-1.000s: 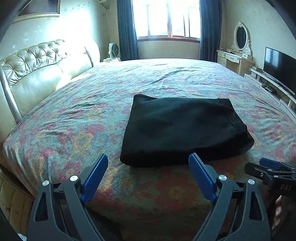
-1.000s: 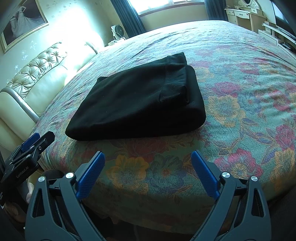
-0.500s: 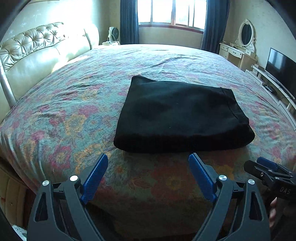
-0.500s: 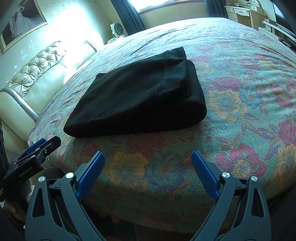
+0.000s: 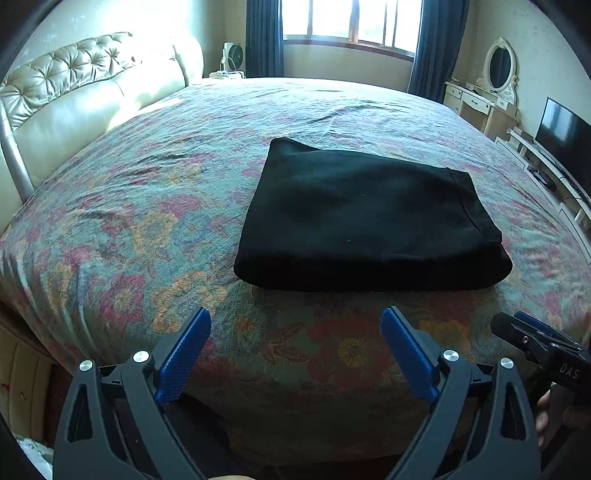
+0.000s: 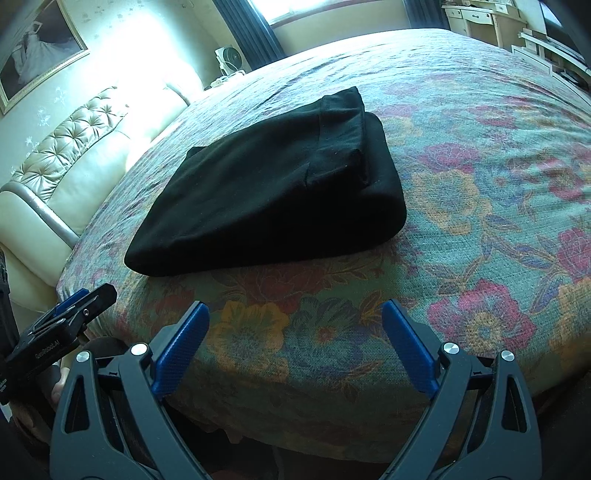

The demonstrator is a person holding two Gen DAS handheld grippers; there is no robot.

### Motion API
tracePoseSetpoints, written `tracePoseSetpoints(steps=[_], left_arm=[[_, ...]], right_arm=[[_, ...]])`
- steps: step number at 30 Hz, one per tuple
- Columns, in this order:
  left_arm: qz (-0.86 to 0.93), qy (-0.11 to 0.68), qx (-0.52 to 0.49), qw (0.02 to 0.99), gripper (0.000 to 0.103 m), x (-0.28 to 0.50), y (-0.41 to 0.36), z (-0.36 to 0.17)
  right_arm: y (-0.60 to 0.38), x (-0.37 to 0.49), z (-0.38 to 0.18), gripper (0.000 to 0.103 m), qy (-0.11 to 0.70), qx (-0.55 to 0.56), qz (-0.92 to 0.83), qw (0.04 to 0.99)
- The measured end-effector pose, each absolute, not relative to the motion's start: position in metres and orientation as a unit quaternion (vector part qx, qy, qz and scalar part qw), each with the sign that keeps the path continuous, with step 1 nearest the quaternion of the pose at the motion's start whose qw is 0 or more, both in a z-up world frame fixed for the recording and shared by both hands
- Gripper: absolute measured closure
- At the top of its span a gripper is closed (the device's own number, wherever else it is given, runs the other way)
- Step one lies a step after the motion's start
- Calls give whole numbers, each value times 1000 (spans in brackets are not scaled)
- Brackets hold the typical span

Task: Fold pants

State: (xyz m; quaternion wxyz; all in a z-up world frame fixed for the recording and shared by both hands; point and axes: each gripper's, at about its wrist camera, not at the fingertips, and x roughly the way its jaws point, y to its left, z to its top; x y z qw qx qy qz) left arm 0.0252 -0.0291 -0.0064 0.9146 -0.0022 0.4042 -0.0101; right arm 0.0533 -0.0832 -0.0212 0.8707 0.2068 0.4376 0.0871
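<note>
Both claws stand wide apart and hold nothing: the left gripper (image 5: 295, 354) and the right gripper (image 6: 295, 347) each hang off the near edge of the bed (image 5: 140, 206), short of the cloth, with the right one showing at the left gripper's right-hand side (image 5: 543, 347). The pants (image 5: 369, 218) lie on the floral bedspread, a little way in from that near edge, already gathered into a thick black rectangle with the waistband end (image 6: 340, 140) folded over on top, so the folding looks finished or nearly so (a judgement, as no layer can be counted from here).

What could go wrong now is mostly undoing good work. The bundle is soft and thick, and its top flap rests loose; a claw coming in low at the near fold could catch only the upper layer and drag it open, or push the whole stack across the slippery-looking spread. The bed's near edge rounds downward, so a pull toward the grippers could slide the bundle off.

Beyond the pants, a tufted cream headboard (image 5: 74, 85) runs along the bed's left side, a small fan (image 5: 232, 55) stands by the far corner under the window (image 5: 351, 18), and a dresser with an oval mirror (image 5: 498, 66) and a television (image 5: 565, 129) sit off the bed's right side. None of these stands between claws and cloth.
</note>
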Motion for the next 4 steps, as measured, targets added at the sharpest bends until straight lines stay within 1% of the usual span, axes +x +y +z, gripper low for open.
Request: tracePoseSetpoints(steps=[4], left_arm=[[-5, 415, -9, 910, 11, 27, -27, -10]], right_arm=[[-86, 53, -22, 8, 438, 210, 84, 870]])
